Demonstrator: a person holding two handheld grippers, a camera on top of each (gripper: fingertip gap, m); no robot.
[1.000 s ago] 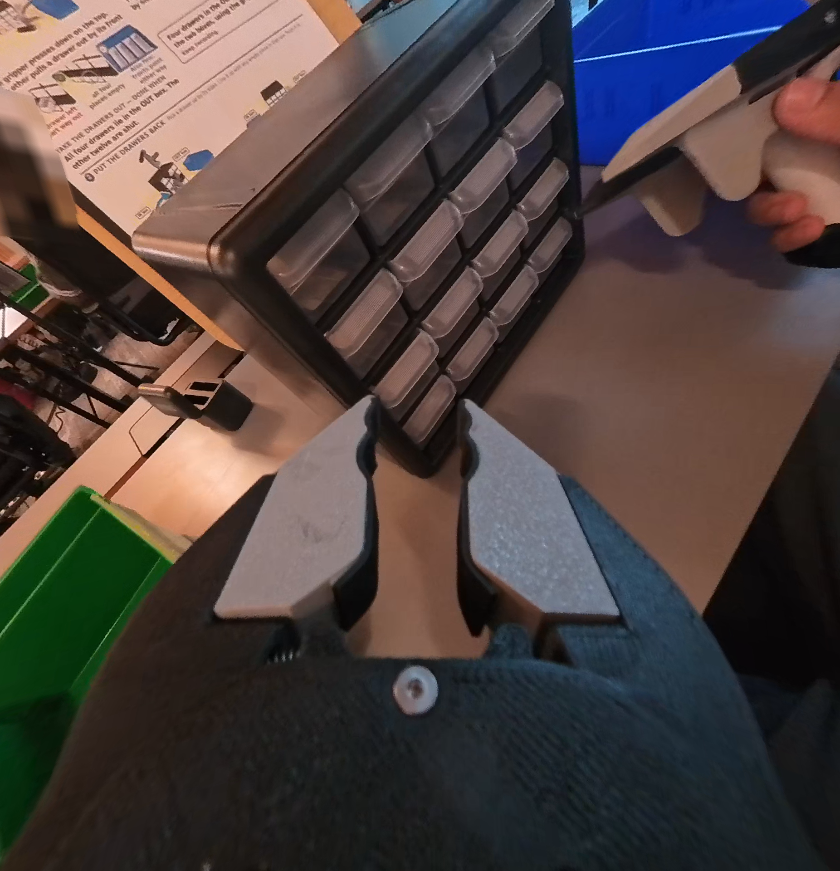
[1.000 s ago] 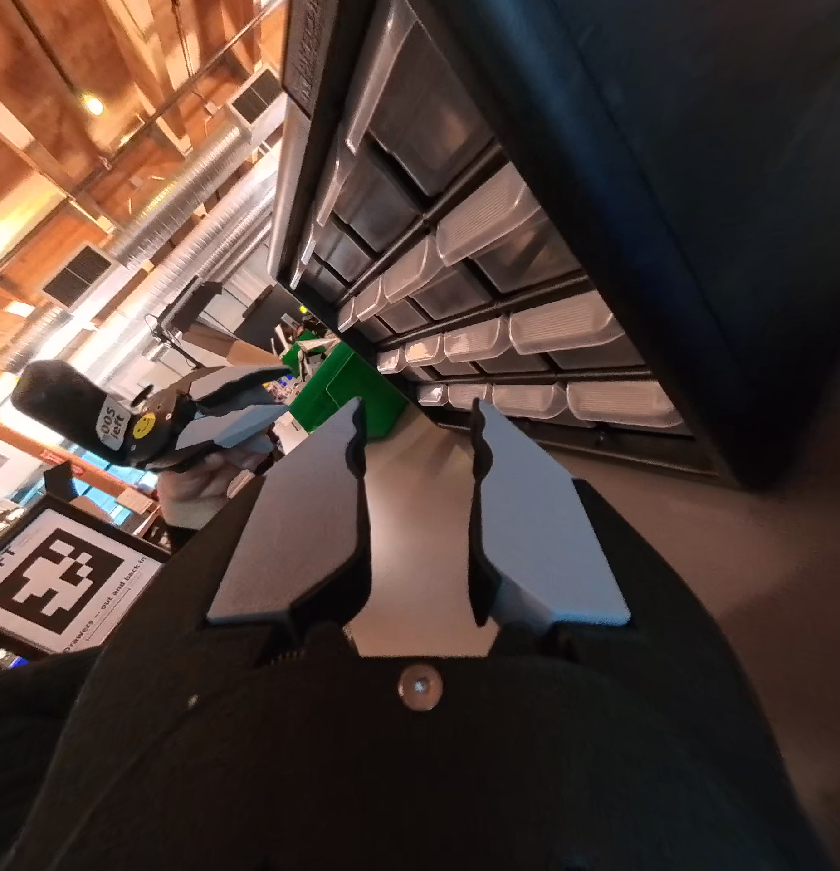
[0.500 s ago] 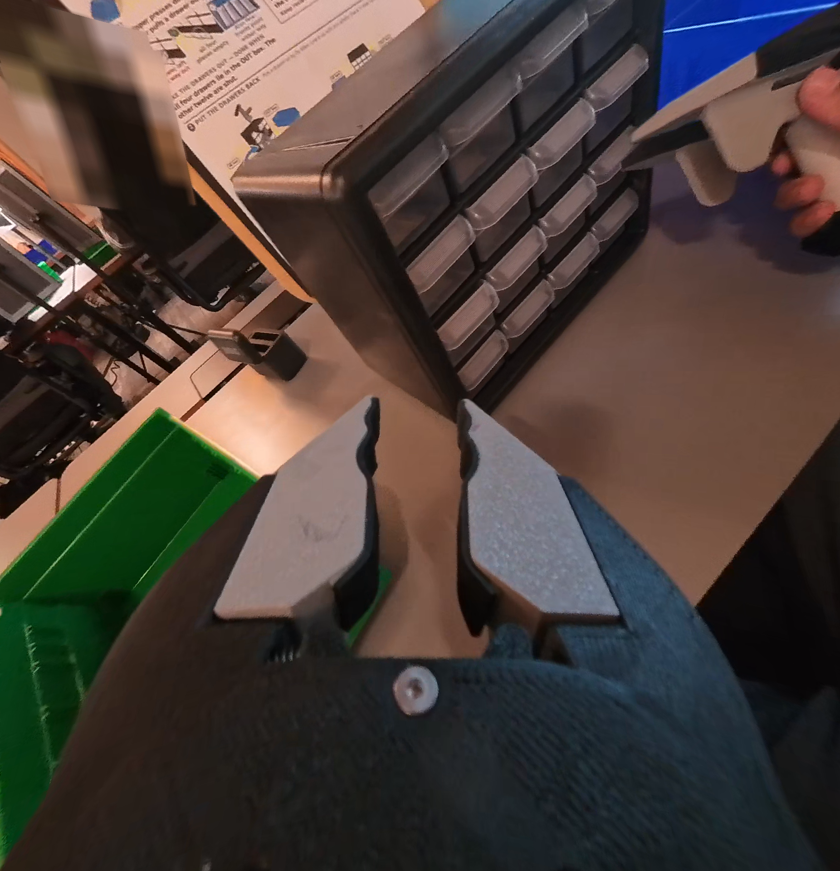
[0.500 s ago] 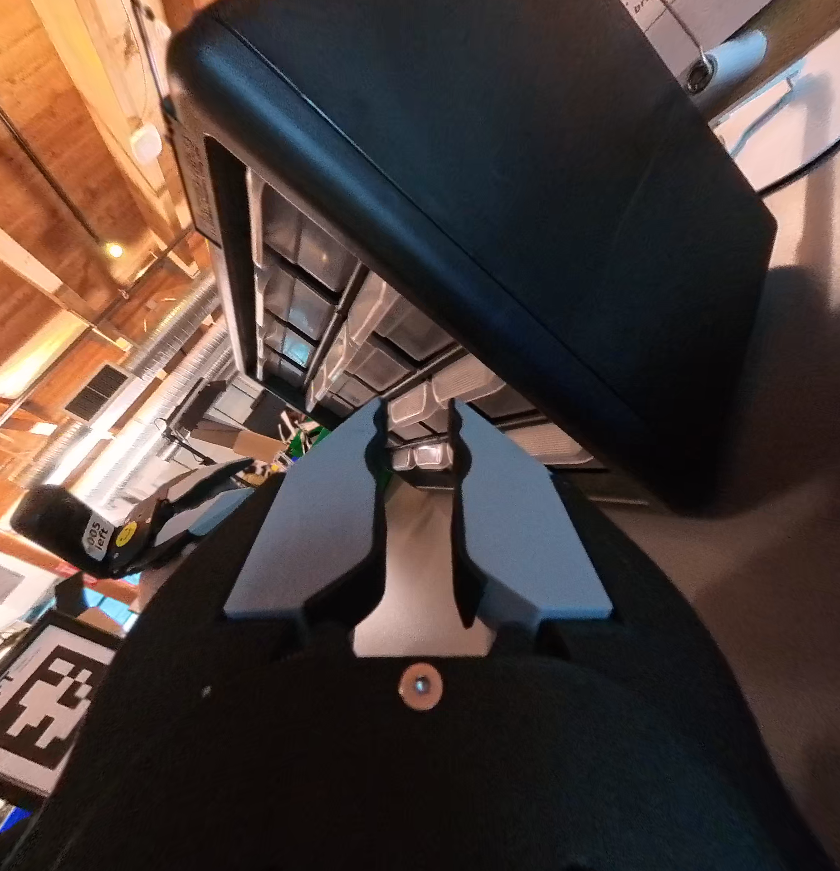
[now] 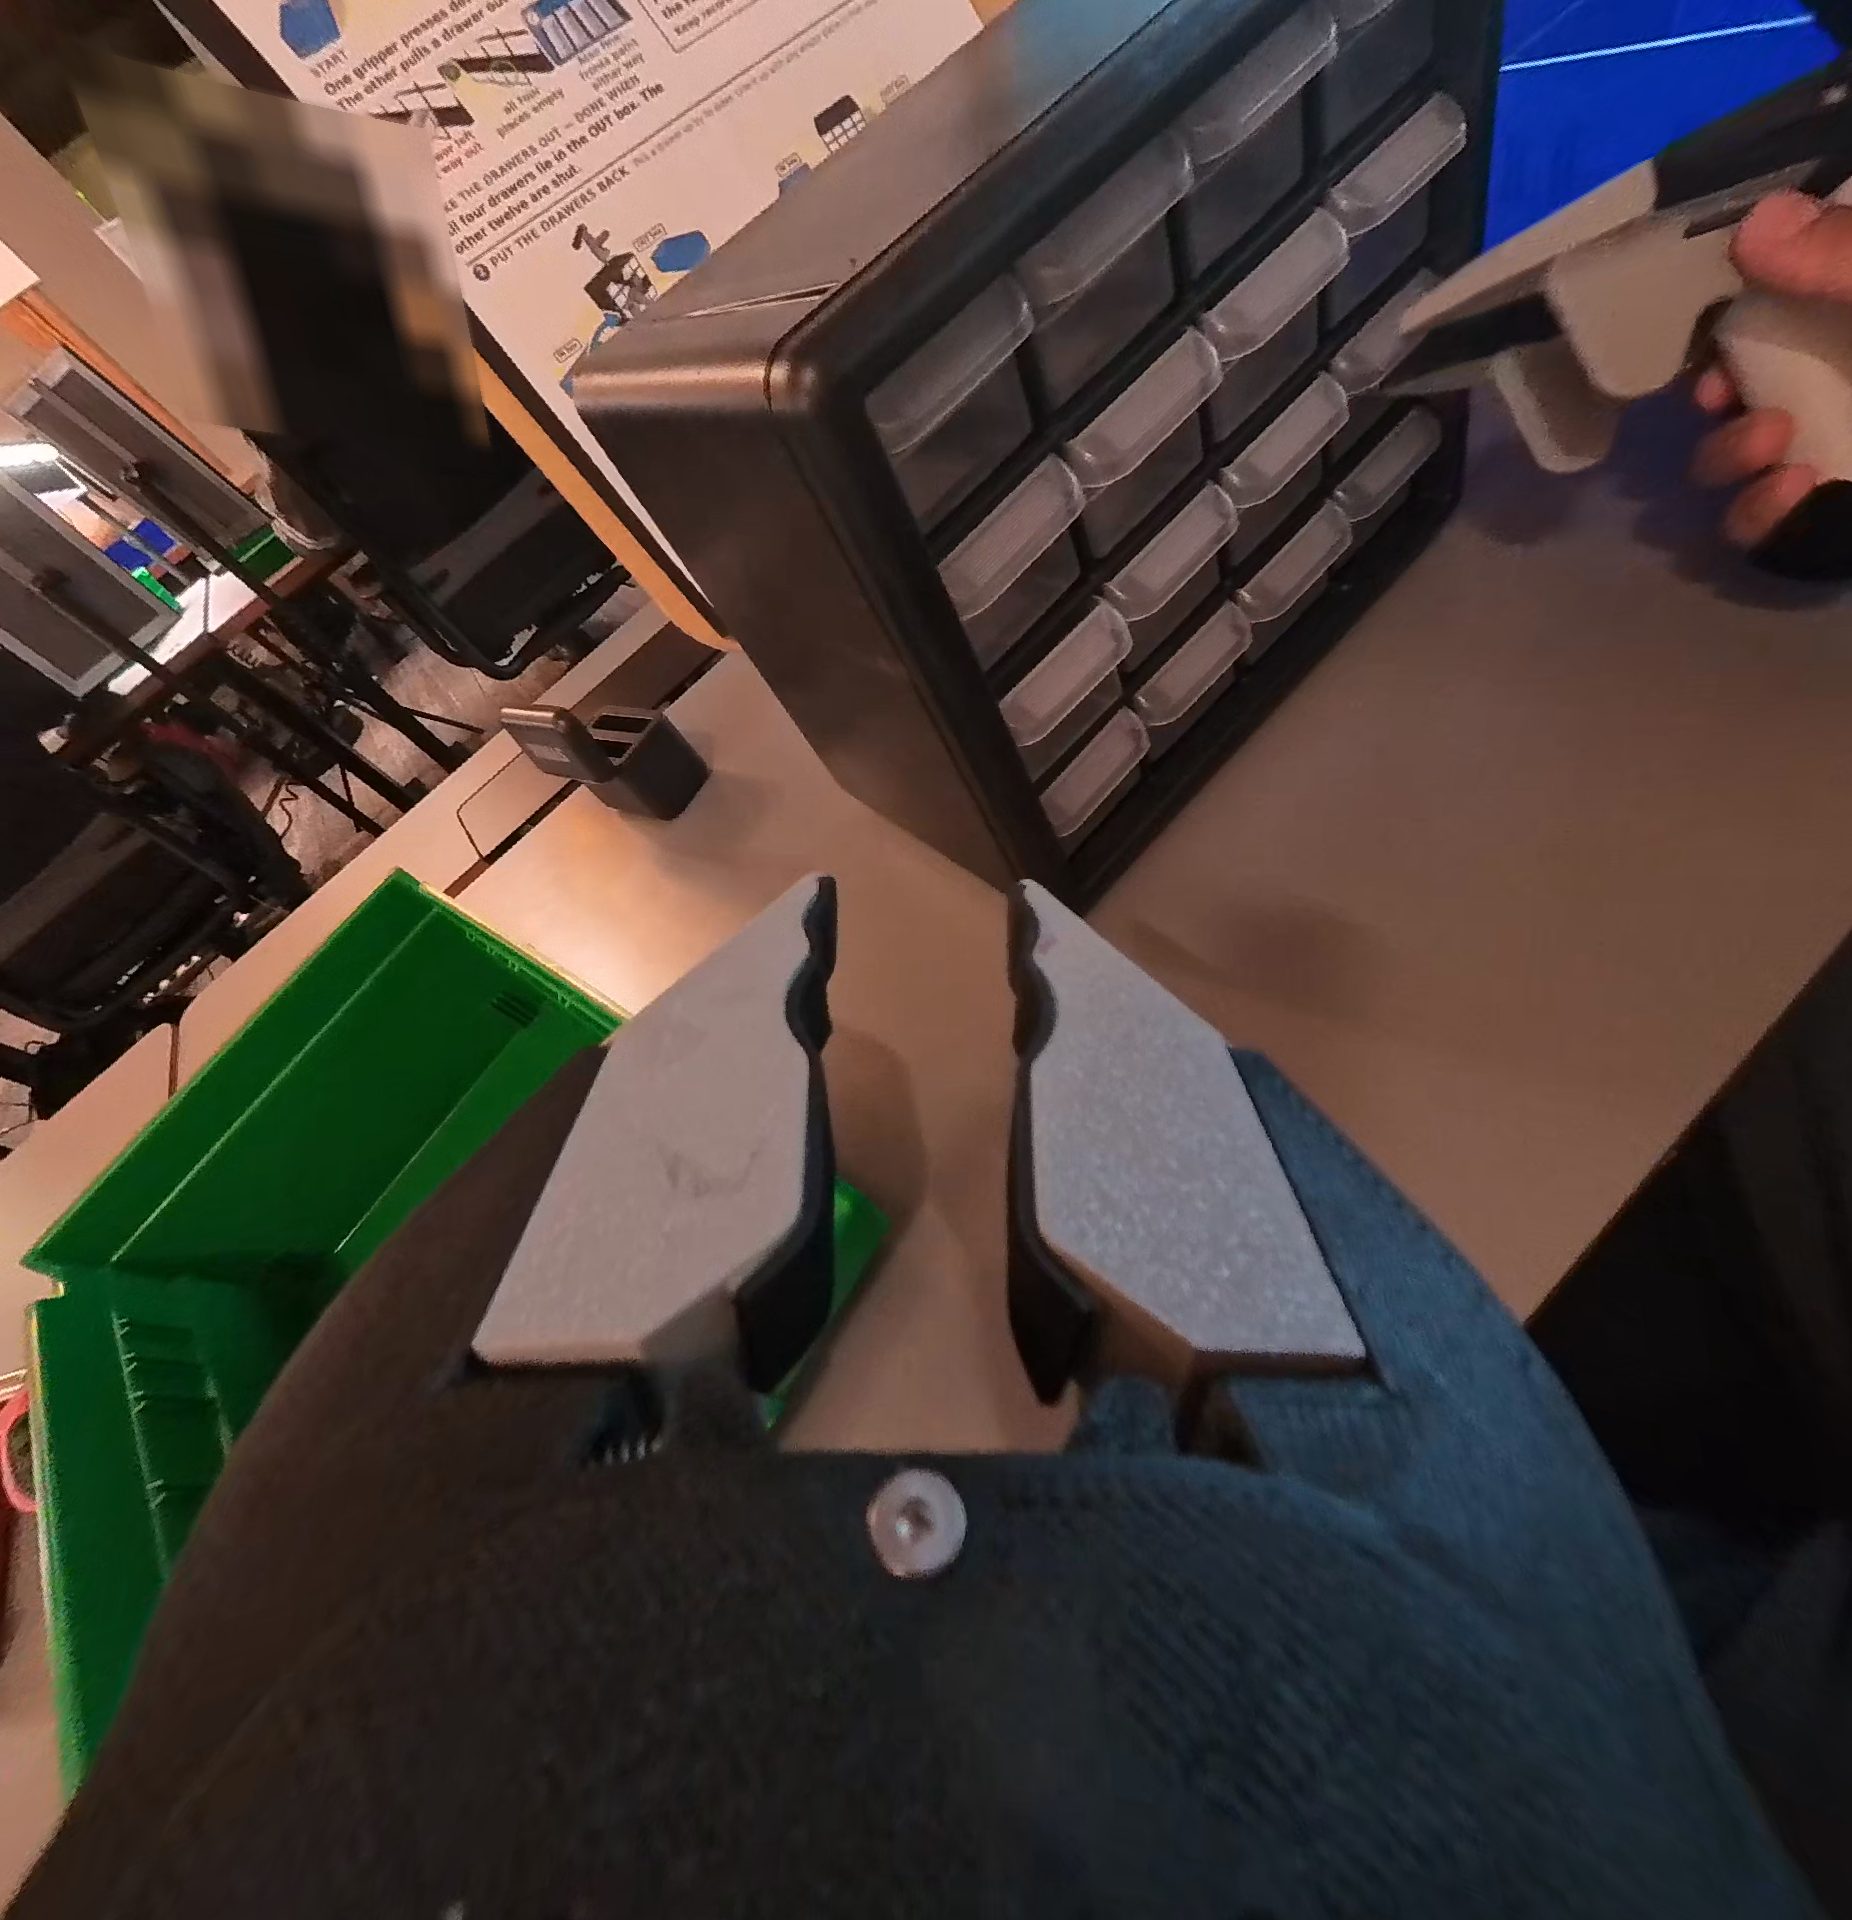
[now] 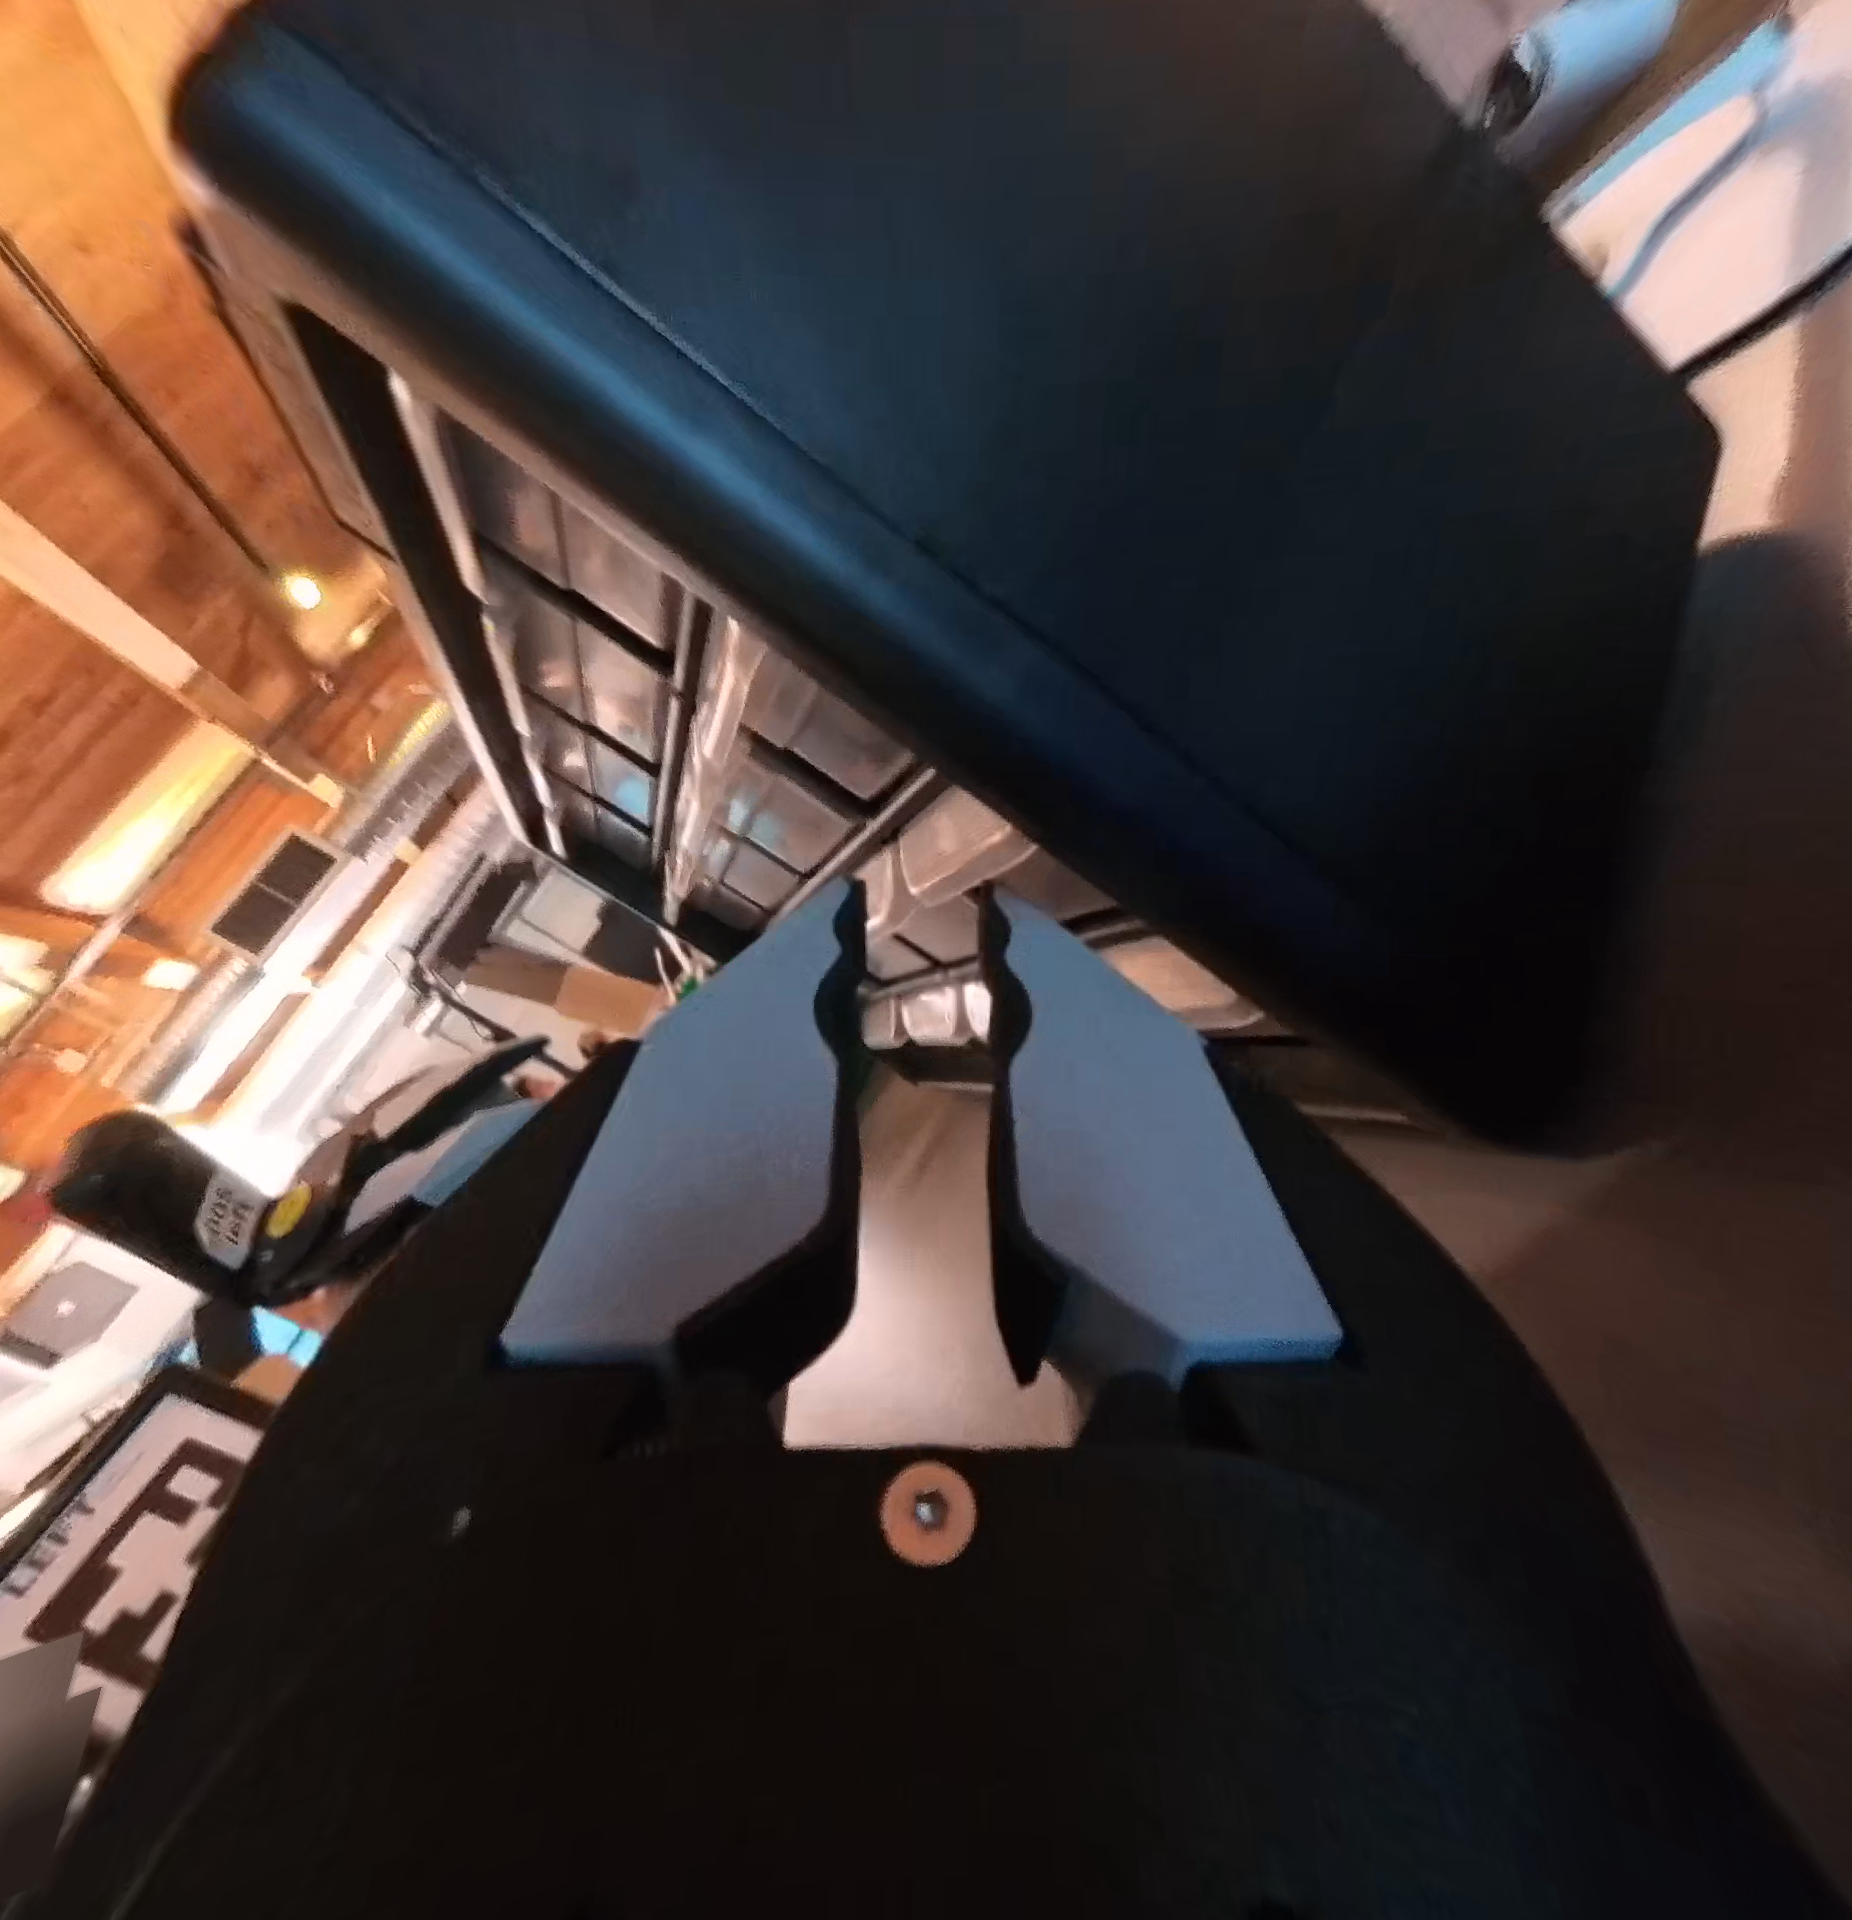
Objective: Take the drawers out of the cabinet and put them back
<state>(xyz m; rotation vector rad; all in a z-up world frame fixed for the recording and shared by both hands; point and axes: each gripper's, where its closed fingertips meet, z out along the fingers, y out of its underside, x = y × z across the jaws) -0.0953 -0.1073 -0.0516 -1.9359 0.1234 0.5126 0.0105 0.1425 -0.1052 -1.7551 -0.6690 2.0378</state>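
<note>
The black cabinet with several clear drawers stands on the tan table; all its drawers look pushed in. My left gripper is open and empty, held above the table in front of the cabinet's lower left corner. My right gripper is at the cabinet's right column, its jaws narrowed around the front lip of a clear drawer. In the left wrist view the right gripper touches that right-column drawer, held by a hand. The cabinet's side fills the top of the right wrist view.
A green bin lies left of my left gripper. A small black holder sits behind it. An instruction sheet and a blue bin stand behind the cabinet. The left gripper and a marker board show in the right wrist view.
My left gripper has pulled back from the cabinet's lower corner and the green bin came into view. My right gripper has moved up to the right-column drawer and narrowed its jaws.
</note>
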